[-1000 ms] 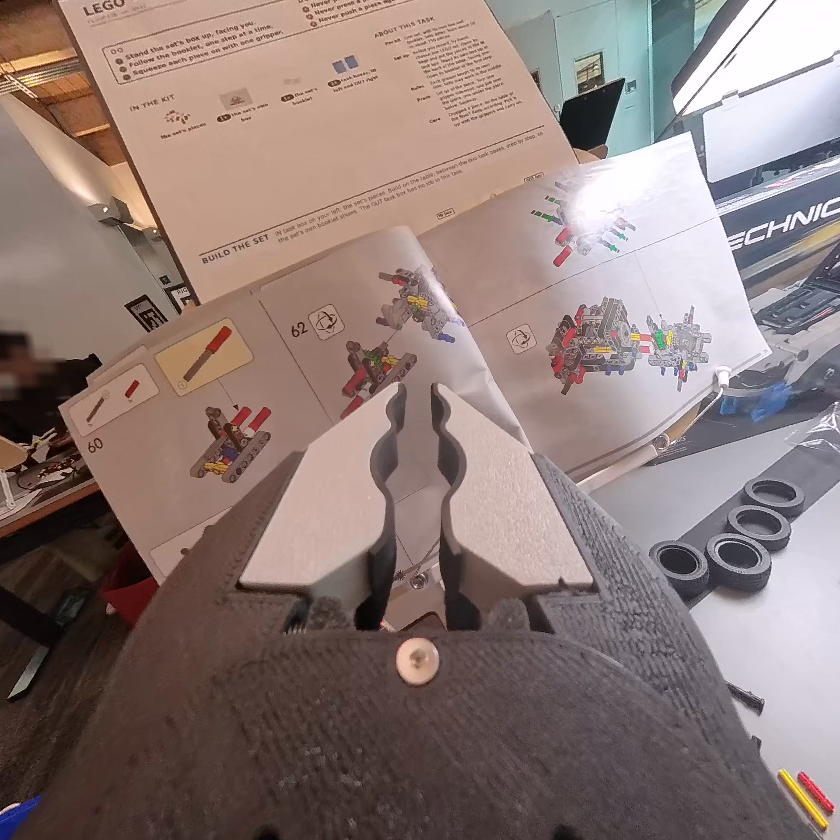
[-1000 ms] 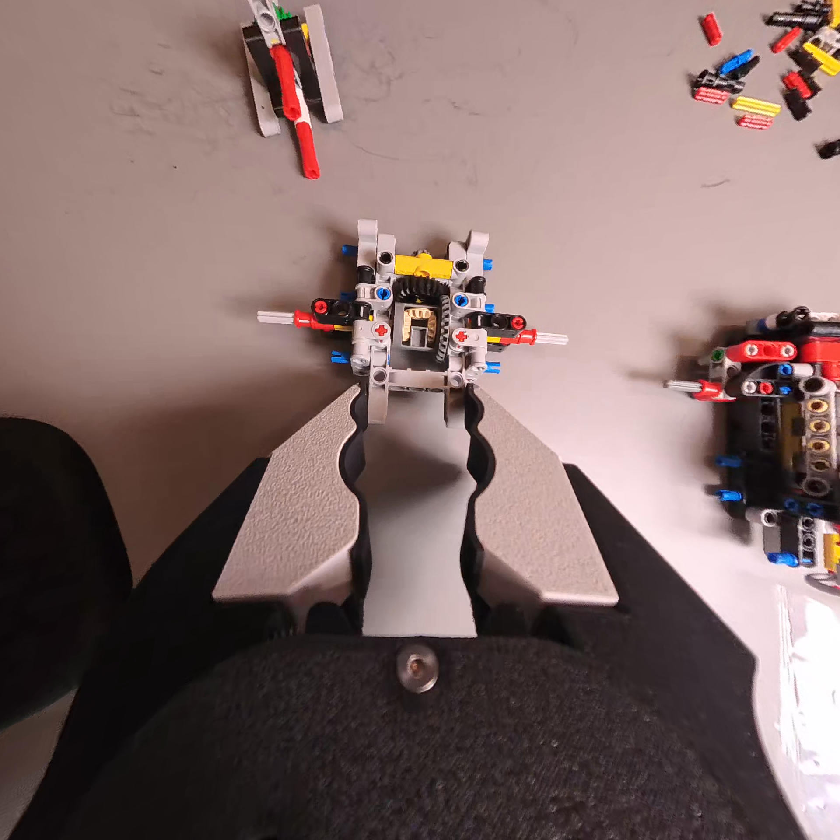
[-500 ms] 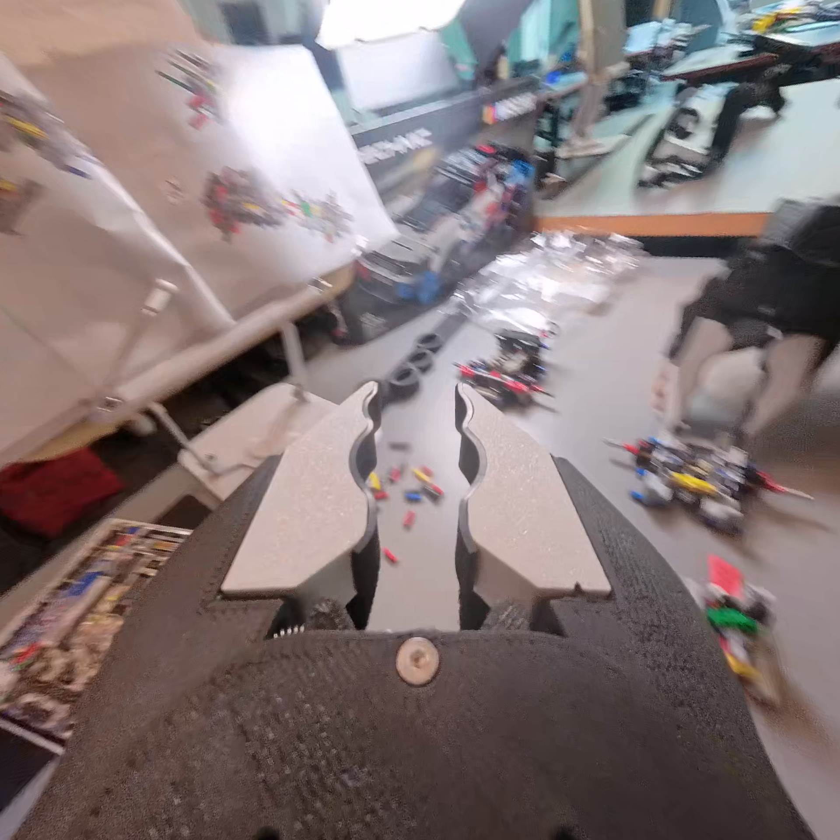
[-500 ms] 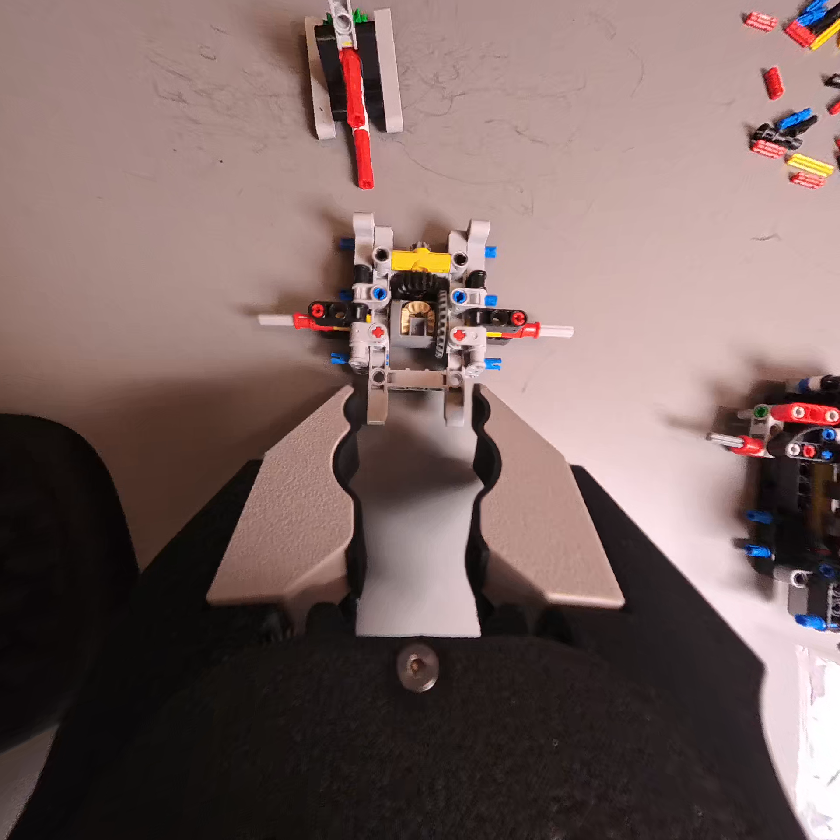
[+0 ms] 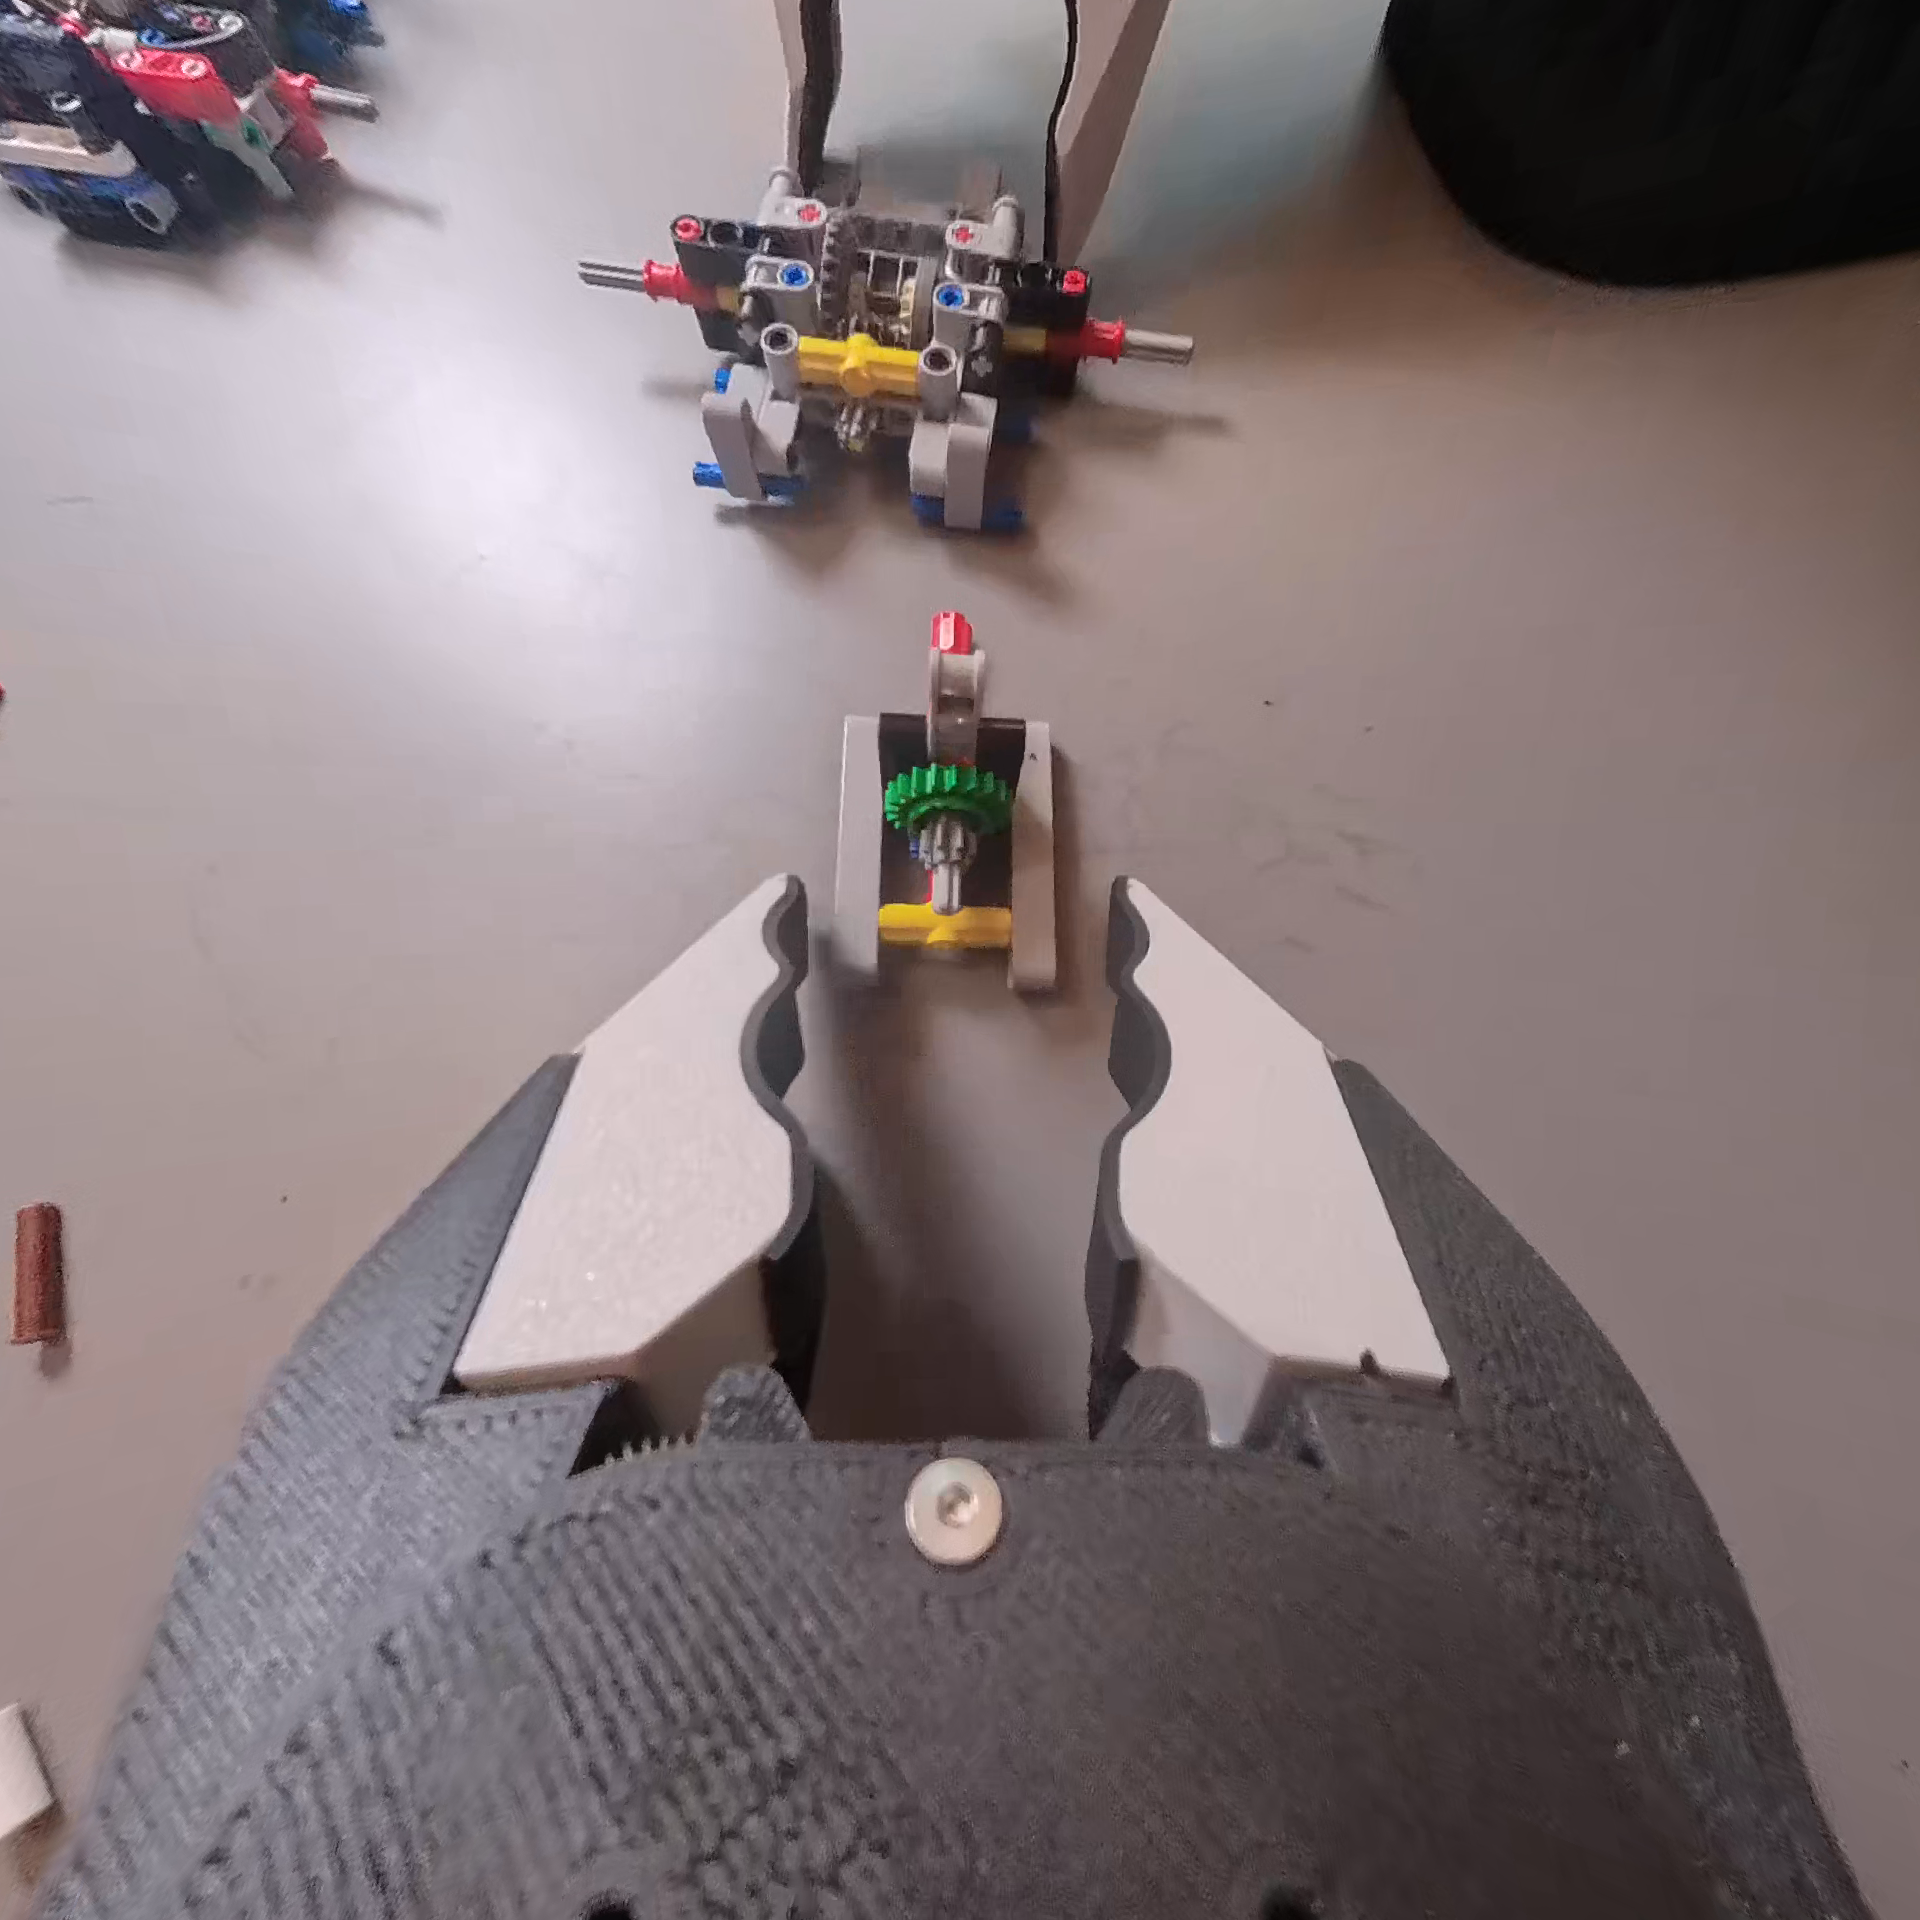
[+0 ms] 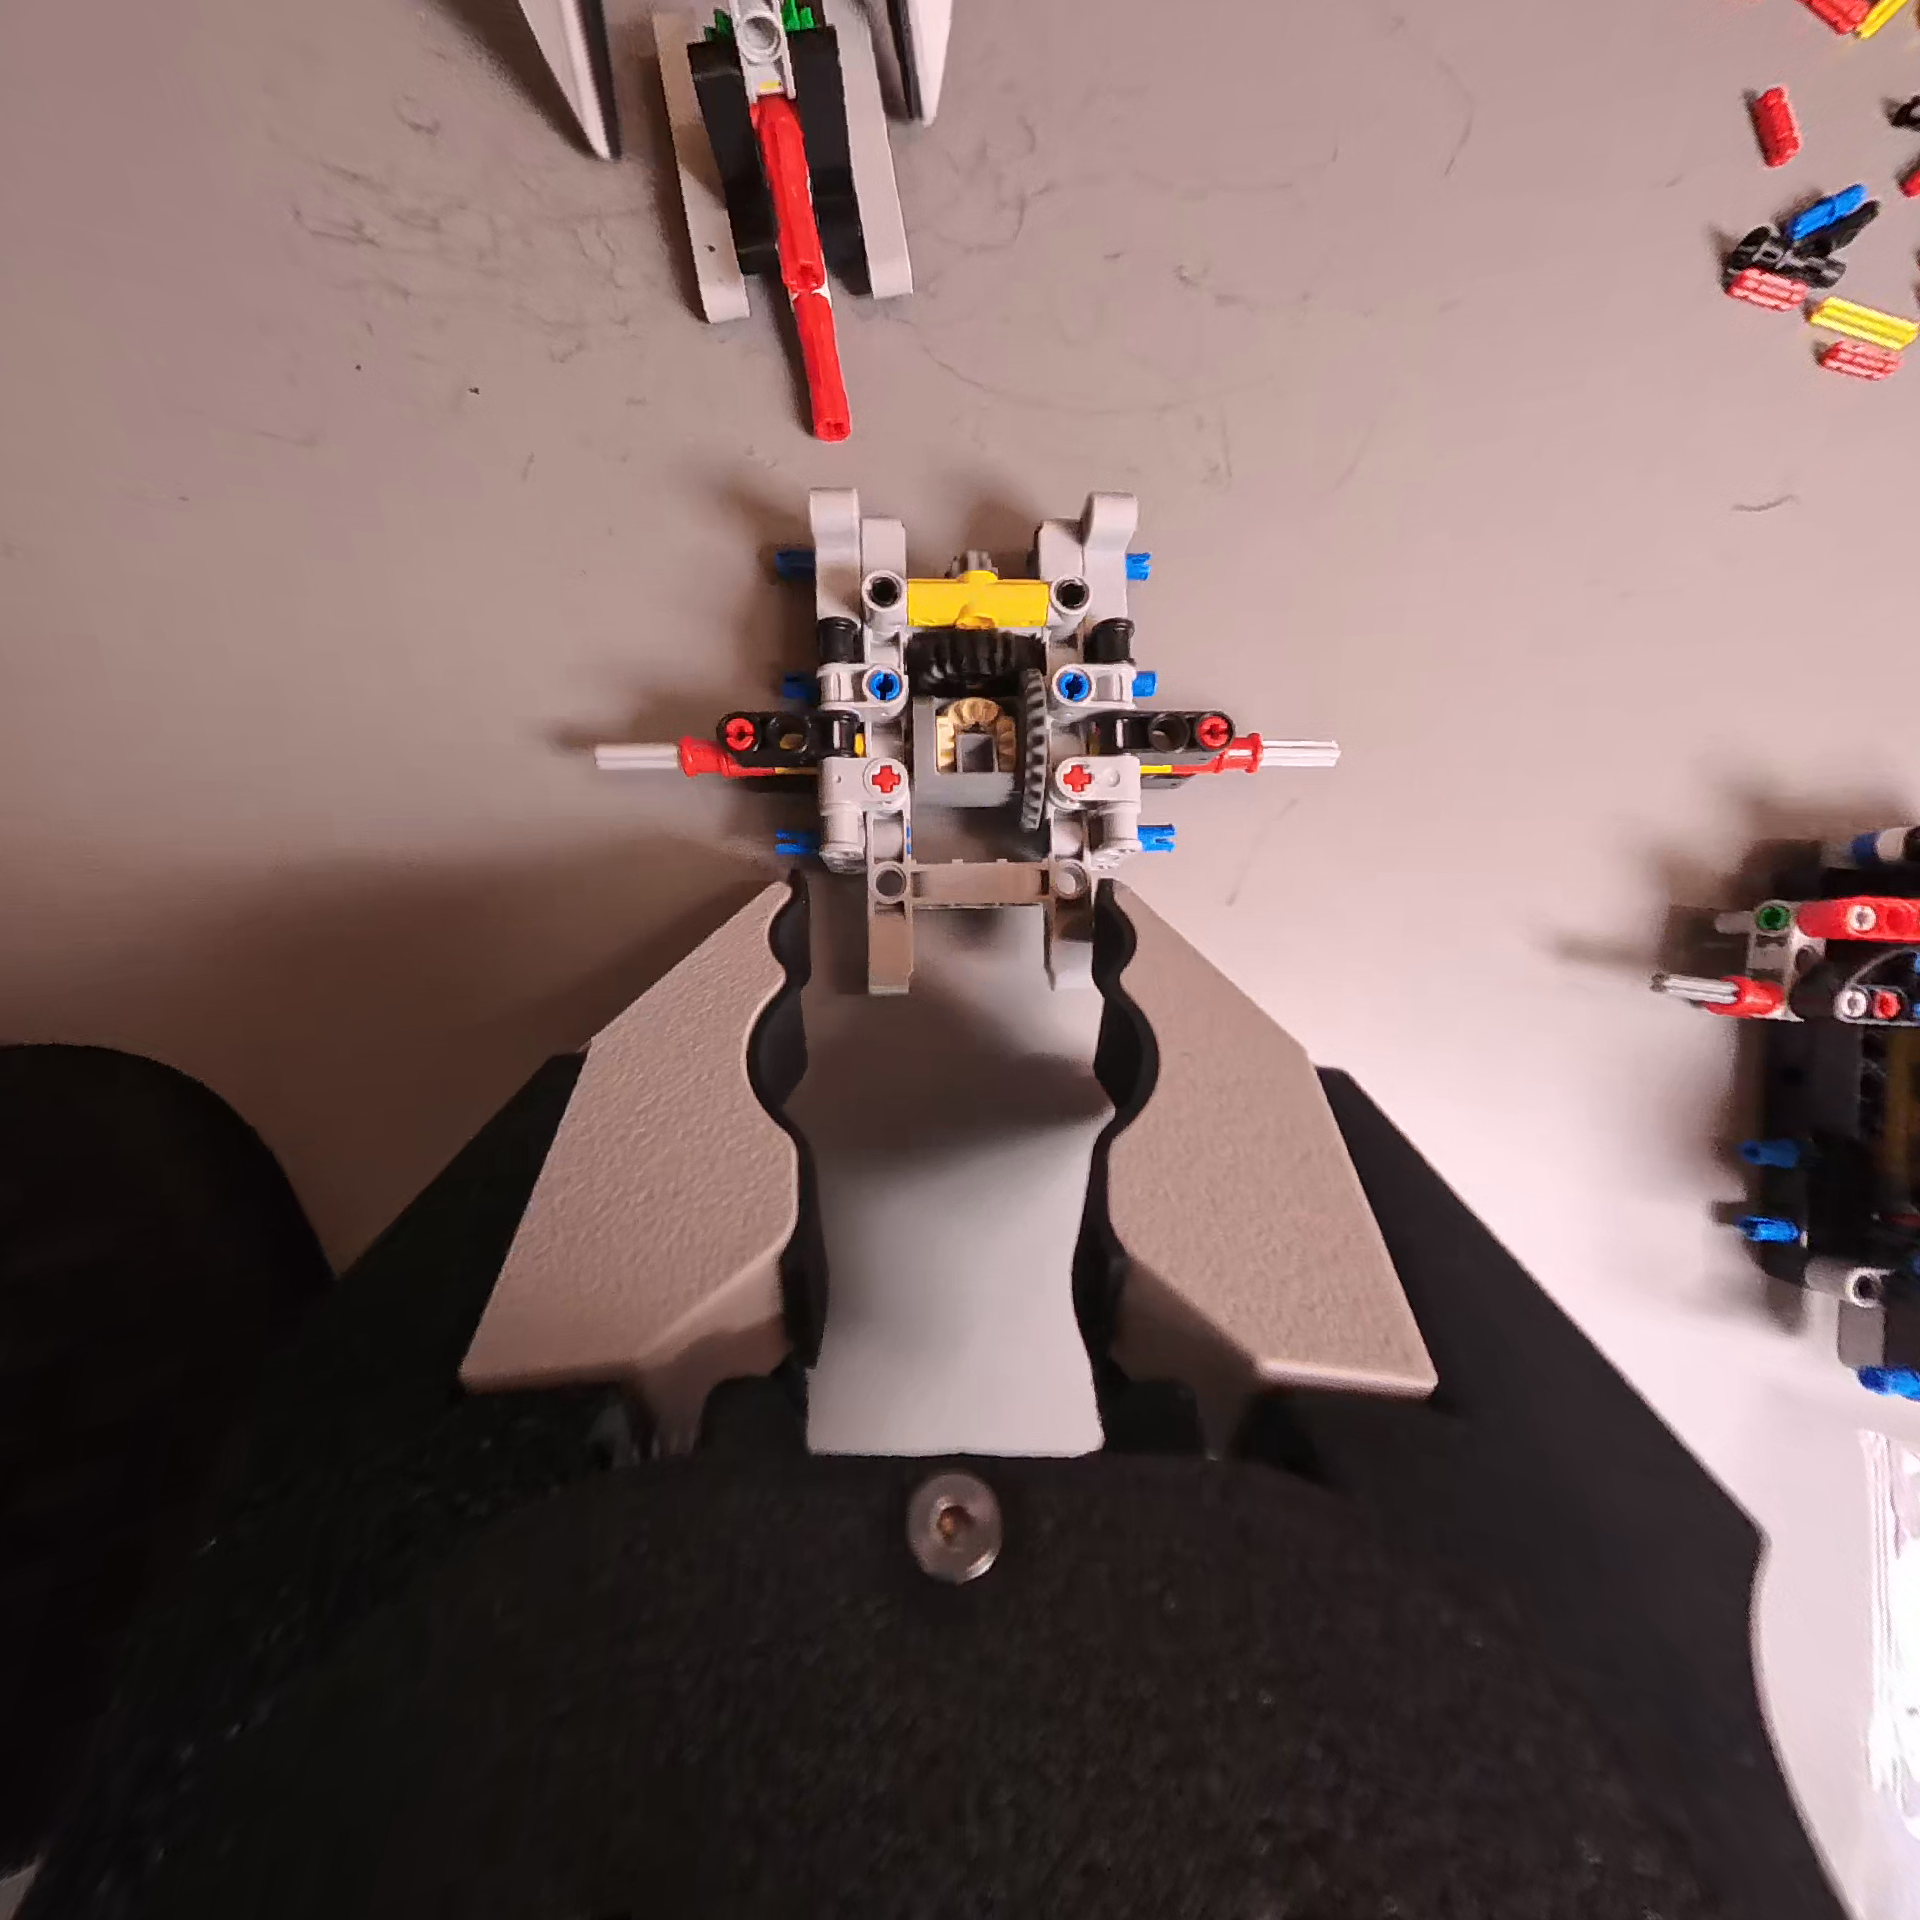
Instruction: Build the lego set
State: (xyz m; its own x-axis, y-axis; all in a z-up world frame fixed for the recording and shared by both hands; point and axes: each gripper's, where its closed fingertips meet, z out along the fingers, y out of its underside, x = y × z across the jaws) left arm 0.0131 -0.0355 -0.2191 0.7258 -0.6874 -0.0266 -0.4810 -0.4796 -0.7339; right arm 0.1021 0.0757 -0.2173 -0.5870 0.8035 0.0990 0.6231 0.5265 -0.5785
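The grey table point(image 6: 312, 520) fills both views. At centre of the right wrist view, the right gripper point(image 6: 951, 935) stands open, its jaws flanking the near legs of a grey toy gearbox point(image 6: 966, 707); contact is unclear. At centre of the left wrist view, the left gripper point(image 5: 956, 935) is open and bare, just short of a small green-geared frame point(image 5: 945, 852).

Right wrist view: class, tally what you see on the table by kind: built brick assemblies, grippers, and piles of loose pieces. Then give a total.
Built brick assemblies: 3 (gear-frame assembly, red-axle assembly, dark assembly at the right edge)
Grippers: 2 (right gripper, left gripper's fingers)
Piles: 1 (loose-piece pile)
Total: 6
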